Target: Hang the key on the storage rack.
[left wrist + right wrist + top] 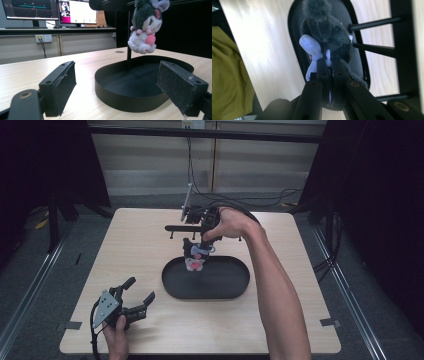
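My left gripper (142,295) rests wide open and empty on the table (125,250); my right gripper (329,67) pinches the plush toy (196,256) above the black tray (220,287).

Two hand-held black grippers, bare forearms

The left gripper (134,296) is black, topped by a grey three-cornered plate with small dark holes, and a black cable trails from it. Its fingers (60,85) are blocky, faced with rough dark pads and pierced by screw holes. The right gripper (329,67) has slim black fingers on arms with brass-coloured pivot screws. No sleeves cover the forearms.
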`<state>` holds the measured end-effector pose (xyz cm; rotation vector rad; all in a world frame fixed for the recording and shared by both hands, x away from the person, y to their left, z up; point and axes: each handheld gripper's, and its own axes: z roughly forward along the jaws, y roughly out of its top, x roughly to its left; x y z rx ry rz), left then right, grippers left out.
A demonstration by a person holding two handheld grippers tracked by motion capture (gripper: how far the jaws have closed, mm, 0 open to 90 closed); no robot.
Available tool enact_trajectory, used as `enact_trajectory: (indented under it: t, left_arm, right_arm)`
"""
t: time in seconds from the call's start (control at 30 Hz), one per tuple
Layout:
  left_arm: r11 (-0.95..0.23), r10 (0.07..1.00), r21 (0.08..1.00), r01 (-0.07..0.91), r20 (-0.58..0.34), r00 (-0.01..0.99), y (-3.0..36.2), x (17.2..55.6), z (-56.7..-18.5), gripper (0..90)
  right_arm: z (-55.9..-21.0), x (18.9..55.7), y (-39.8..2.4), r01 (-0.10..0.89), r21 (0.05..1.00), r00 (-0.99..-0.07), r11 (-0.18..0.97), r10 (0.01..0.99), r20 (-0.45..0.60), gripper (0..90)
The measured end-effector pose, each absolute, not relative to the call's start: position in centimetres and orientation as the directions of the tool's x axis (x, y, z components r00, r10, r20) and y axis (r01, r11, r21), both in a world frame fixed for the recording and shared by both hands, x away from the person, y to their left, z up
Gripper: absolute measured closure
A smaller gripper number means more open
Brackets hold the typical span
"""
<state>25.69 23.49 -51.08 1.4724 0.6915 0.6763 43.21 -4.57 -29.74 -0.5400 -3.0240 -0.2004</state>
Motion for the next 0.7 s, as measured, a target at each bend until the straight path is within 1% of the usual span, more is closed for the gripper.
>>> enact_trajectory:
  t: [0.2, 0.53, 0.7]
  left_arm:
    - [-0.005, 0.766, 1.0, 0.013, -0.005, 0.643, 23.5, 25.7, -51.1, 15.2]
    - [-0.004, 0.765, 1.0, 0.013, -0.005, 0.644, 23.5, 25.7, -51.1, 15.2]
    - [-0.005, 0.765, 1.0, 0.014, -0.005, 0.644, 23.5, 25.7, -51.1, 15.2]
  right_arm:
    - [-29.8, 44.2, -5.0, 0.371, 0.116, -0.928, 0.921, 0.364, 0.079, 87.8]
    - [-29.4, 44.7, -5.1, 0.357, 0.088, -0.934, 0.93, 0.355, 0.04, 87.8]
    - [-29.5, 45.1, -5.5, 0.357, 0.098, -0.934, 0.929, 0.356, 0.03, 87.8]
